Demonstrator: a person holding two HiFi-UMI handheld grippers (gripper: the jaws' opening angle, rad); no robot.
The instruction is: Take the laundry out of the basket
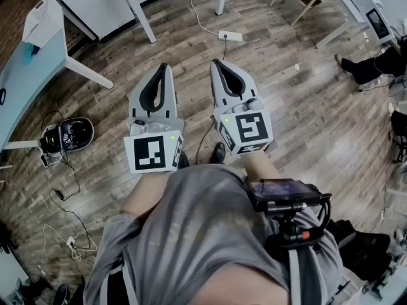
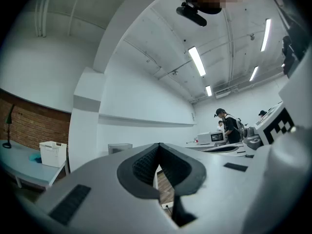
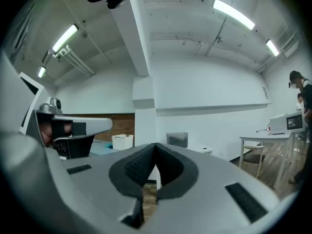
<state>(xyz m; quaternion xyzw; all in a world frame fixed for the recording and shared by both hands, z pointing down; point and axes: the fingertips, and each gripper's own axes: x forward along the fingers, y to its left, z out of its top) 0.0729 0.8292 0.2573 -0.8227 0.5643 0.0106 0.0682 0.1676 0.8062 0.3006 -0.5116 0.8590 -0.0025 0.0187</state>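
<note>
White basket sat at the blue table's far end, laundry unseen but likely soft, light, best pinched at a fold; left gripper and right gripper closed, empty.

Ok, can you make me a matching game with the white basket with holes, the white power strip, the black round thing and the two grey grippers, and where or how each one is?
Things:
1. white basket with holes
2. white power strip
3. black round device
4. grey left gripper and right gripper

Places or states:
A. on the wooden floor, beyond the grippers
B. jaws shut, nothing between them
C. on the light blue table
D. on the floor, left of the grippers

Pairs: 1-C, 2-A, 3-D, 4-B
</note>
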